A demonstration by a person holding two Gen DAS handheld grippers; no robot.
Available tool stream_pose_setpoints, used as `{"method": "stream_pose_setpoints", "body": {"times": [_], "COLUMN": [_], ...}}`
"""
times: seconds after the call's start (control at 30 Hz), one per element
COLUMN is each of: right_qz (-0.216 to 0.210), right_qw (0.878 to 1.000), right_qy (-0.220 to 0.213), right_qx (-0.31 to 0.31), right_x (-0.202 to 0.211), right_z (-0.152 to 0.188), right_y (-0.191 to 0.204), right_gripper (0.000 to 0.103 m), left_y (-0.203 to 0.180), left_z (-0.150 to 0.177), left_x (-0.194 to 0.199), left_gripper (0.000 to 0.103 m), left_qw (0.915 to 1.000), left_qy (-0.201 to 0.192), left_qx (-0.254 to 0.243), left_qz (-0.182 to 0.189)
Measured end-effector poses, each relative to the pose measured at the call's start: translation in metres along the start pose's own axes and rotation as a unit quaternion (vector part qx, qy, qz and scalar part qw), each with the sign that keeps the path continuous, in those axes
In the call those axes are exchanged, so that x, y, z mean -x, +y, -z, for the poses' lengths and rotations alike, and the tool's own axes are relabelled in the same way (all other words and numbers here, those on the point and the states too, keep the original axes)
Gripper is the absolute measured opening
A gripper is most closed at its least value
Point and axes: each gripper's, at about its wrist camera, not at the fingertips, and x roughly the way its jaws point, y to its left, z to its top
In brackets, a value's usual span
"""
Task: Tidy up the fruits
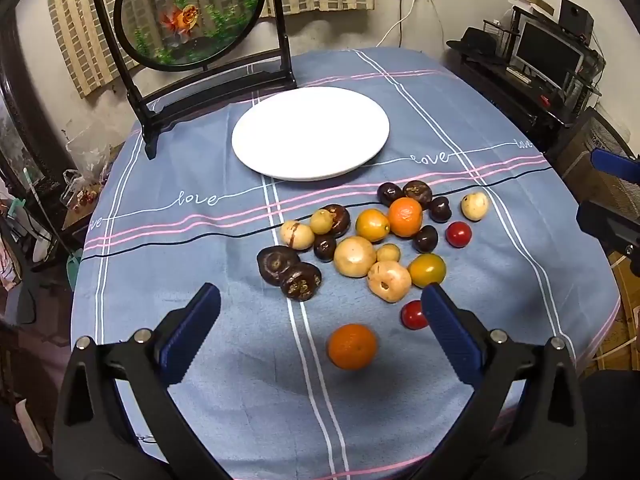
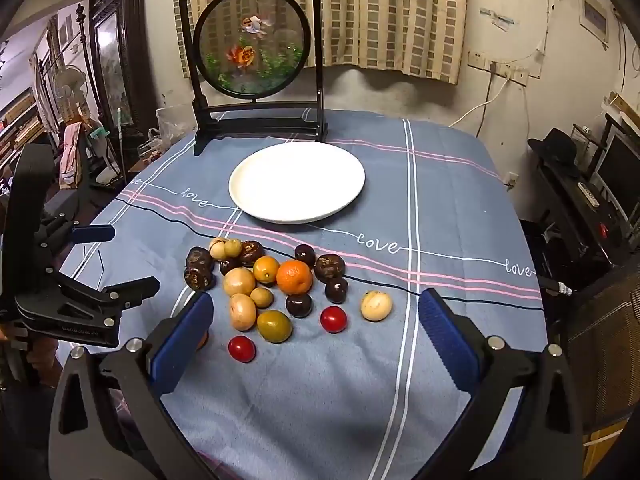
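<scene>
A: Orange mandarin (image 1: 352, 346) lies loose near the table's front edge, between the spread fingers of the left claw (image 1: 320, 322); likely the first pick.

B: Right claw (image 2: 316, 328) gapes too, holding nothing. Beyond the fruit pile (image 2: 276, 284), the white plate (image 2: 297, 182) sits mid-table on blue cloth (image 2: 440, 220), goldfish screen (image 2: 254, 46) at the far edge.

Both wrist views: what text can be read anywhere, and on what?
"love": white script repeated along the tablecloth stripes, for example and.
Embossed lettering on the left tongs body: too blurred to read.
Plate and fruits: no text.
</scene>
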Motion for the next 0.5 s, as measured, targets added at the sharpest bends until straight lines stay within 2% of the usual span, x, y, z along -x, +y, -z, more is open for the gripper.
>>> {"method": "stream_pose_setpoints", "body": {"times": [0.5], "right_qz": [-0.003], "right_qw": [1.000], "right_qy": [0.002], "right_qx": [0.016], "right_x": [-0.0031], "right_z": [-0.0032], "right_y": [0.0037], "right_gripper": [0.102], "left_y": [0.0018], "left_z": [0.0063], "left_x": [0.0023], "left_gripper": [0.101], "left_qw": [0.9999], "left_qy": [-0.001], "left_qx": [0.011], "left_qz": [-0.003]}}
